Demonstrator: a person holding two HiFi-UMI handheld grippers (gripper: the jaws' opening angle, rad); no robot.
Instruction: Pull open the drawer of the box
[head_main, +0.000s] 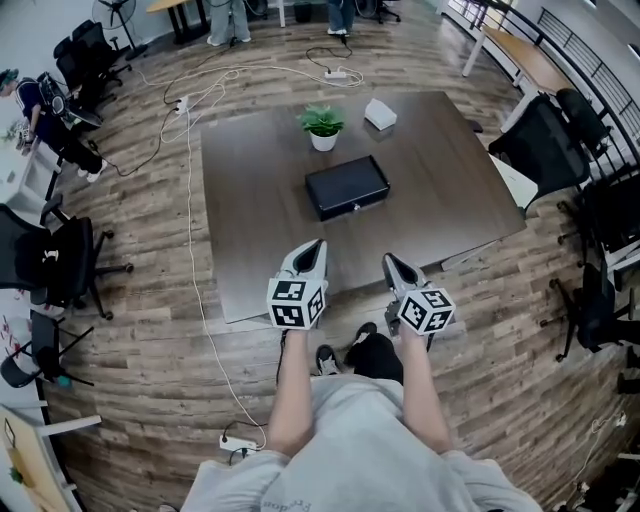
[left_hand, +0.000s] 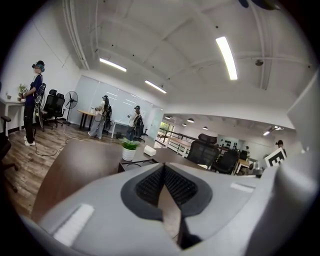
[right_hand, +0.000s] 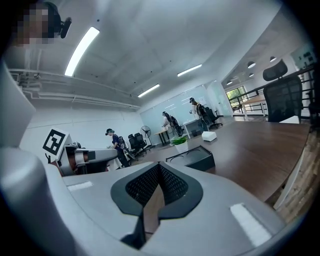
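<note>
The black box lies flat in the middle of the dark brown table, its front face with a small pale fitting turned toward me. My left gripper hovers over the table's near edge, well short of the box, its jaws together with nothing between them. My right gripper is held beside it, also shut and empty. In the left gripper view, the left gripper shows the box partly hidden behind its jaws. The right gripper looks toward the box further up the table.
A small potted plant and a white tissue box stand behind the black box. Office chairs crowd the right and left sides. Cables run along the wooden floor at the left. People stand at the far end of the room.
</note>
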